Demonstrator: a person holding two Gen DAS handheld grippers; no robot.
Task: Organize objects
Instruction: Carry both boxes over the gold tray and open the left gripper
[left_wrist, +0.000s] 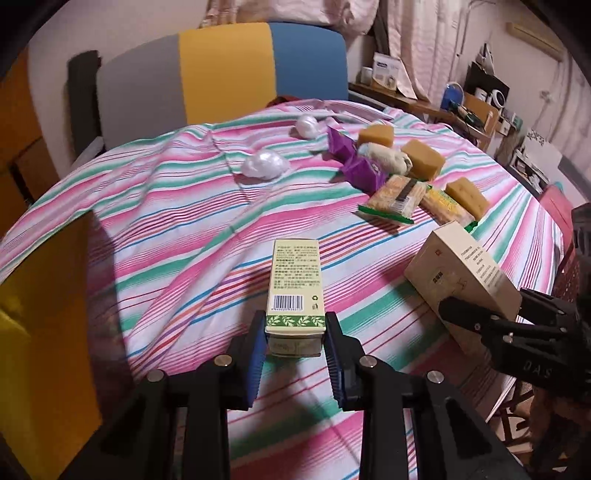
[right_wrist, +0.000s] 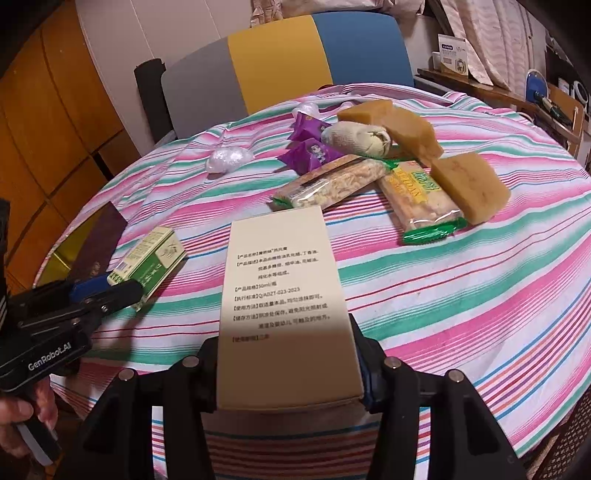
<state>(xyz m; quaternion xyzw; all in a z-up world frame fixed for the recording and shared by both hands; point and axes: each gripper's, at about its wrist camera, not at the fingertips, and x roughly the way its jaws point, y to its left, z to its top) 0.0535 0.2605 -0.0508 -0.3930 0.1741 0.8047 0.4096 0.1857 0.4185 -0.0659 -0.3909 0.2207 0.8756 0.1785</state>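
Green-printed small carton (left_wrist: 295, 291) sits clamped in the left gripper (left_wrist: 295, 332) jaws, long axis pointing forward; right gripper (right_wrist: 288, 369) jaws clamp the beige carton (right_wrist: 284, 295) likewise.

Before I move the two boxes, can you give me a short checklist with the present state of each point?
1. Left tool shut on the green box: ok.
2. Right tool shut on the beige box: ok.
3. Gap between the two boxes: ok, they are apart.
4. Bare striped cloth to the left of the snack pile to set them down: ok.
5. Snack bars and sponges out of the path: ok, they lie beyond the boxes.
6. Boxes lifted off the cloth: cannot tell.
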